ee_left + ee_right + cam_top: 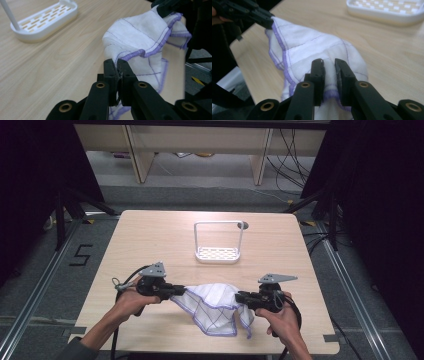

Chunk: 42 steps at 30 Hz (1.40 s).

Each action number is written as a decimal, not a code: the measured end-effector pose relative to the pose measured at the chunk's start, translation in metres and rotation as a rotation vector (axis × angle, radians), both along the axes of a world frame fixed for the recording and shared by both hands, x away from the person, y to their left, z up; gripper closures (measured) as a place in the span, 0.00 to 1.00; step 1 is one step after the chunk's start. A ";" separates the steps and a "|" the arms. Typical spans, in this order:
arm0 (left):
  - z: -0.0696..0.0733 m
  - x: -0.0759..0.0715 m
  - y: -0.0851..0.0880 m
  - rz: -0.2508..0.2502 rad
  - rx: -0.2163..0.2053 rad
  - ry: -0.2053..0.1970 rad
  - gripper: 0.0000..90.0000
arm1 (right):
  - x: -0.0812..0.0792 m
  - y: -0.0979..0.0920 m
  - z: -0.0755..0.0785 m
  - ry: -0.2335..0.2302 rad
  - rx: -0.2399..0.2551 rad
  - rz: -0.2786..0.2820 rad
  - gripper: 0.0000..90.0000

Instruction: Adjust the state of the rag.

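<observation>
A white cloth (212, 304) with purple stitched edges hangs between my two grippers above the near part of the table (150, 240). My left gripper (176, 291) is shut on the cloth's left edge; in the left gripper view the jaws (117, 65) pinch the purple hem of the cloth (140, 37). My right gripper (239, 296) is shut on the cloth's right side; in the right gripper view its jaws (329, 67) clamp a fold of the cloth (307, 42). The cloth's lower corner sags toward the table's front edge.
A white slotted tray with a tall wire handle (218, 254) stands at the middle of the table, beyond the cloth; it also appears in the left gripper view (45, 21) and the right gripper view (387, 10). Dark stands and cables flank the table.
</observation>
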<state>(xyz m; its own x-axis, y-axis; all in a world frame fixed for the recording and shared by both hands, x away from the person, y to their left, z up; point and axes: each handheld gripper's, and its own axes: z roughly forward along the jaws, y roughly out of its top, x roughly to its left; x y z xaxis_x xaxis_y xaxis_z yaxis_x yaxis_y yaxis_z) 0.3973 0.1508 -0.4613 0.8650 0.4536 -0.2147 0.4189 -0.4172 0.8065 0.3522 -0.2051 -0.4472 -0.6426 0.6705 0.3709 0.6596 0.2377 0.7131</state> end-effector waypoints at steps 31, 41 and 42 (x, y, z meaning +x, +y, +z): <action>-0.014 -0.016 -0.015 0.137 0.056 -0.062 0.46 | 0.058 -0.024 0.001 -0.086 -0.228 -0.171 0.63; -0.024 -0.069 -0.059 0.001 0.054 -0.021 0.41 | -0.016 -0.020 -0.011 -0.097 -0.247 -0.077 0.58; -0.026 -0.071 -0.063 -0.009 0.069 -0.021 0.41 | -0.022 -0.020 -0.013 -0.084 -0.256 -0.081 0.57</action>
<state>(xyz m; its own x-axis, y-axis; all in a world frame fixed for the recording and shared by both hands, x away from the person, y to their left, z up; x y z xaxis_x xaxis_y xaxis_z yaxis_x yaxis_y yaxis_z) 0.3267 0.0877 -0.4869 0.8732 0.4587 -0.1647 0.3980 -0.4761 0.7842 0.3301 -0.2248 -0.4600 -0.6045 0.7859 0.1305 0.6251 0.3664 0.6892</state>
